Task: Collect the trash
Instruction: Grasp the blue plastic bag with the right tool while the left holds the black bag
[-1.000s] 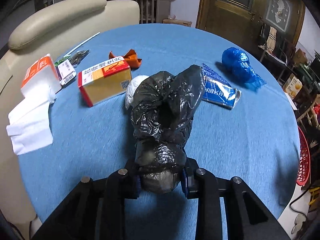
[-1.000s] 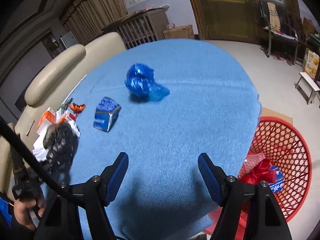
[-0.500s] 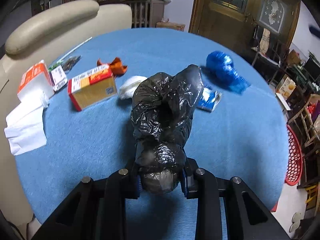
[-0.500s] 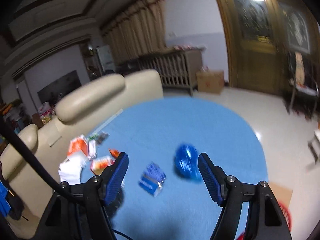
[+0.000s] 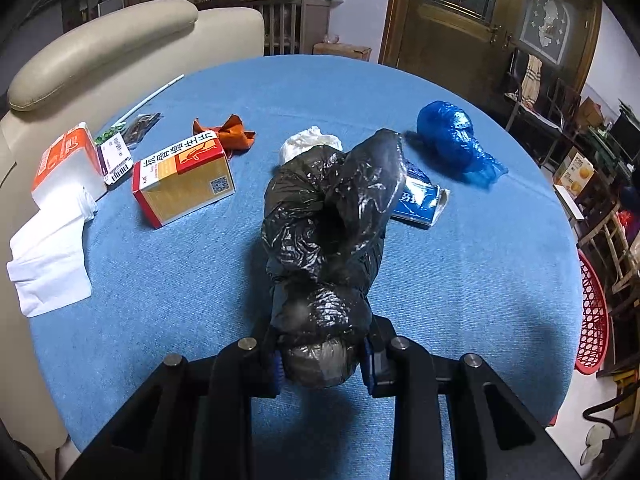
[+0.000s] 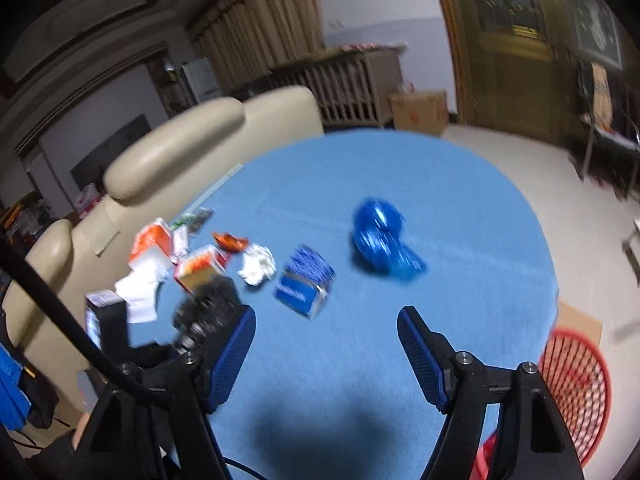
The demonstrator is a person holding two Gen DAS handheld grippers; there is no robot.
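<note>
Black plastic bag [image 5: 328,248], crumpled, 1 item: clamped at its lower end in the left gripper [image 5: 322,360] jaws, lifted above the blue tabletop [image 5: 480,280]. Beyond it: blue packet [image 5: 418,200], blue bag [image 5: 452,136], yellow-red box [image 5: 184,180], white wad [image 5: 308,146]. Right gripper [image 6: 326,354]: jaws parted, nothing between. Red basket [image 6: 576,392] beside tabletop.

A cream sofa [image 5: 120,52] backs the blue-clothed table [image 5: 304,92]; curtains [image 6: 256,28] hang beside a wooden door [image 5: 484,20].
</note>
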